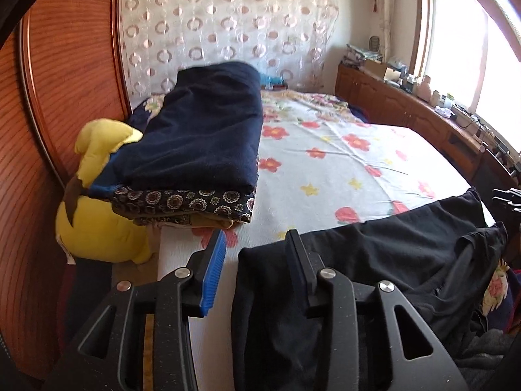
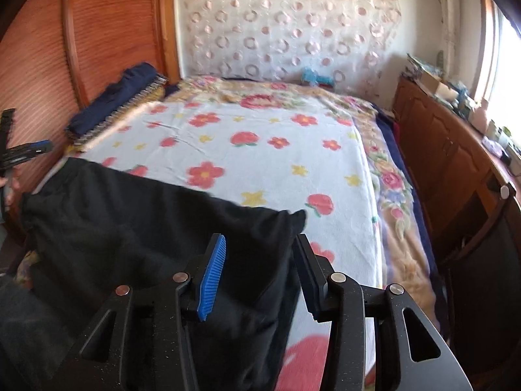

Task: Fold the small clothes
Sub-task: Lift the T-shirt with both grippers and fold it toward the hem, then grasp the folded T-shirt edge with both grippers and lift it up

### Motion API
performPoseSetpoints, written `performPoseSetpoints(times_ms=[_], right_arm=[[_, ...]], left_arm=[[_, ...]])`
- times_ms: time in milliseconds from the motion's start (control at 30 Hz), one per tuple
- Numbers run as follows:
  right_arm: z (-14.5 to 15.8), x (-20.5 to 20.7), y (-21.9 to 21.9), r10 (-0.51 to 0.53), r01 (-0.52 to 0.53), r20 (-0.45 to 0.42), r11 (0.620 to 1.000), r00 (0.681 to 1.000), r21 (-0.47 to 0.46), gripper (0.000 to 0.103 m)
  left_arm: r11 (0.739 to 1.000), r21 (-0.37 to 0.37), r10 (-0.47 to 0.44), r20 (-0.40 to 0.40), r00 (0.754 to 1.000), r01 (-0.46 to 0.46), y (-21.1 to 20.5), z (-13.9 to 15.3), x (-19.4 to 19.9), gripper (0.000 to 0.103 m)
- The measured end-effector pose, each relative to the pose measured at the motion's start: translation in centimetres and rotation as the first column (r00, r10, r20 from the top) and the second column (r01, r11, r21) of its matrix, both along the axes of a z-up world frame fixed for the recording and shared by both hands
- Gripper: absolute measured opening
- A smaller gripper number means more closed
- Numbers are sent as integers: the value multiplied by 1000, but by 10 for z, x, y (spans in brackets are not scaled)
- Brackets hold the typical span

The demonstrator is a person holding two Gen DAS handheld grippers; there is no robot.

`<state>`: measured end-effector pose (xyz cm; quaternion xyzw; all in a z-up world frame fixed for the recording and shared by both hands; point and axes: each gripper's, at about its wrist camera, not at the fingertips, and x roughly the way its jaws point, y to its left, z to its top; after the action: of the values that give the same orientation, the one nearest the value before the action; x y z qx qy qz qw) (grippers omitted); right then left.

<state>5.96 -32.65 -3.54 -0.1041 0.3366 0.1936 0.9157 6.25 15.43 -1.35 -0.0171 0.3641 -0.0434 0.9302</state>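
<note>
I see the black garment (image 2: 136,228) spread across the near edge of the bed (image 2: 260,150), its long axis running along that edge from my left gripper (image 1: 257,254) to my right gripper (image 2: 260,260). Each claw stands open over one end: the left straddles the cloth's left end, the right its right corner, pads clear of the fabric. The far hem points toward the headboard (image 2: 114,32).

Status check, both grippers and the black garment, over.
Left gripper open, right gripper open. Black garment lies across near edge of flowered bed sheet, released. Folded navy blanket off to the side, not in the way.
</note>
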Motion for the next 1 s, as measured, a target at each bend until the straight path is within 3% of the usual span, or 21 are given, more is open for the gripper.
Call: performPoseSetpoints(times_ms=[233,467,667,1000], right_arm=[[-20,44,6,-13,14,-62,1000,998,15,45],[-30,59,8,-46,44,-122,999,991,-15,51],[-26,62,2,-55,55,-139,998,989,-1,56],[-29,66,3,-6,8,-142,1000,990,12,56]], left_arm=[[999,-20,-49,-86,995,47,-7,-19,22,39],[998,52,-9,-178,984,18,-5,-48,31,39],[999,16,-28,-189,982,32,-1,-46,31,39],[994,-9,-104,-238,966,105,-8,-41,39,39]])
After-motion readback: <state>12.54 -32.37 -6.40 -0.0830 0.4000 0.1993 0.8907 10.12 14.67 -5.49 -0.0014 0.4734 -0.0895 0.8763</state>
